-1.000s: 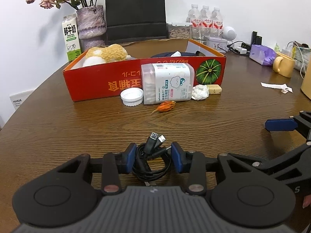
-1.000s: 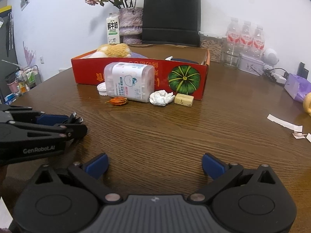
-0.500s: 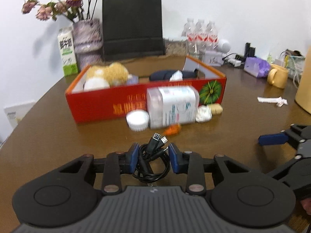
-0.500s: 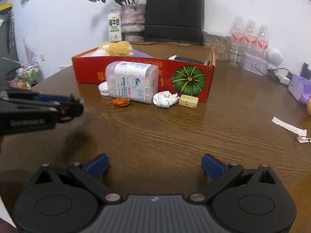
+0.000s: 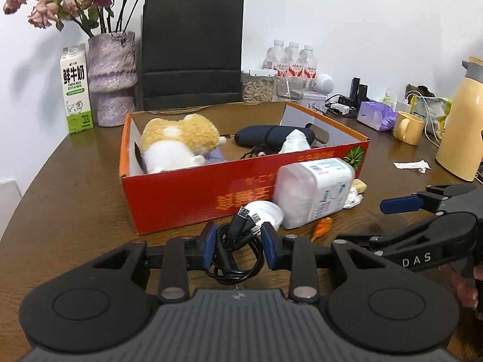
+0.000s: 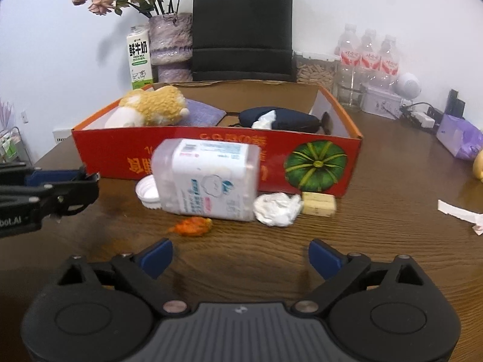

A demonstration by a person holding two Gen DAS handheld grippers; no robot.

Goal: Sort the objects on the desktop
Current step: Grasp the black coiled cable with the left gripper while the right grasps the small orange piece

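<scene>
Left wrist view: left claw point(image 5: 238, 249) was closed on a coiled black cable point(image 5: 234, 252), pads pinching the coil from both sides, plug ends point(image 5: 247, 215) sticking up toward the red box point(image 5: 181, 202). Claw was raised, just short of the box's near wall. Box held a plush toy point(image 5: 178, 144) and a dark pouch point(image 5: 271, 134). A white lid point(image 5: 267, 212), a plastic tub point(image 5: 314, 193) on its side and an orange scrap point(image 5: 323, 226) lay on the counter point(image 5: 66, 205) against the box front. Right wrist view: right claw point(image 6: 240, 258) was wide open and empty, low over the counter, facing the tub point(image 6: 208, 181), orange scrap point(image 6: 191, 226), crumpled tissue point(image 6: 277, 209) and yellow block point(image 6: 318, 205). Risk, judged: only part of the coil was pinched, so loose loops could slip out or snag the box rim during the carry-over; releasing early would drop the cable outside the box.
</scene>
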